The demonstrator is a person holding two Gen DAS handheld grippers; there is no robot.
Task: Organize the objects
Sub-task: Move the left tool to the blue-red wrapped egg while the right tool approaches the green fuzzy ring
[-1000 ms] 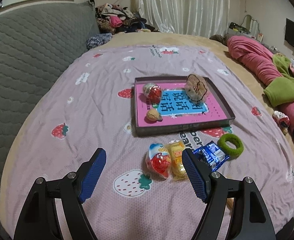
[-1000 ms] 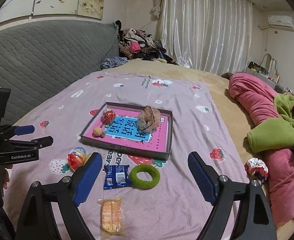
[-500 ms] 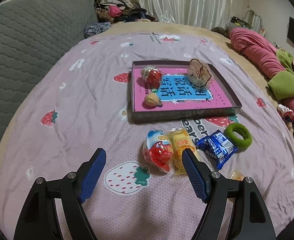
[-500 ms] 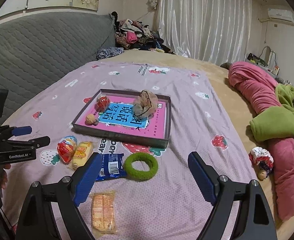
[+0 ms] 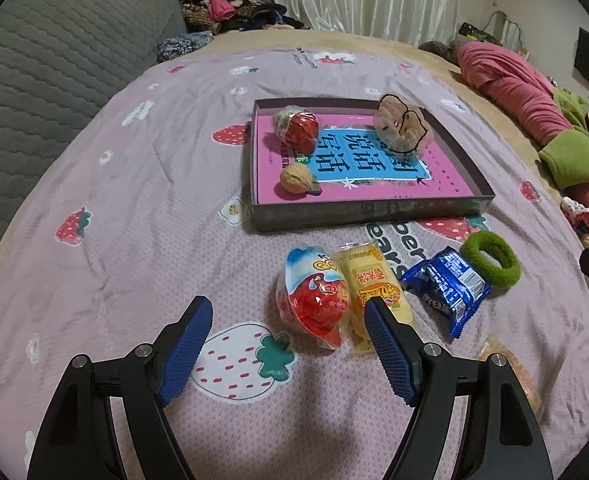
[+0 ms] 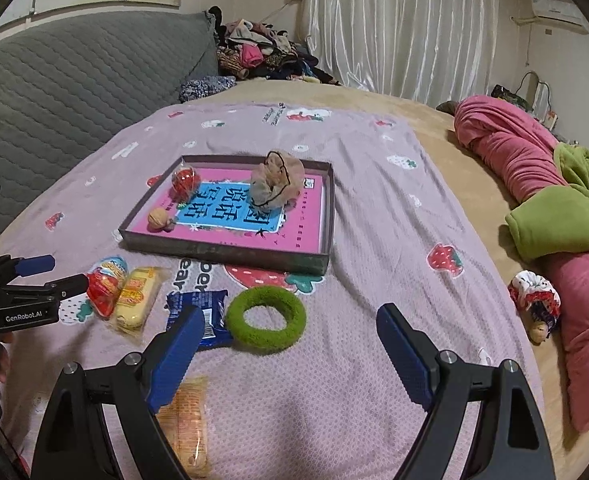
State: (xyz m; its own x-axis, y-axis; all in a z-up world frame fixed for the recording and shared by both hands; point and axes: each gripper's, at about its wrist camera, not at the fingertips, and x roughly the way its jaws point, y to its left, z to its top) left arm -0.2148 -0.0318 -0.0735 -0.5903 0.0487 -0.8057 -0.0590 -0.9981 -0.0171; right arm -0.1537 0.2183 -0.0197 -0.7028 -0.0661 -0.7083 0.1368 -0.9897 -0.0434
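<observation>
Jaws apart, both grippers angled down over bedspread (image 5: 142, 184).

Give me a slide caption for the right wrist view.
Open right gripper above a green ring and snack packets near a tray on a bed.

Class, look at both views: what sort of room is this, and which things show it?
Most likely a bedroom: a bed under a strawberry-print cover, a grey padded headboard, a rumpled pink quilt, and curtains behind.

Tray (image 5: 358, 216) on bedspread (image 5: 134, 200), walnut (image 5: 294, 177) inside, snack packets (image 5: 370, 280) before it, ring (image 5: 490, 258) rightmost
</observation>
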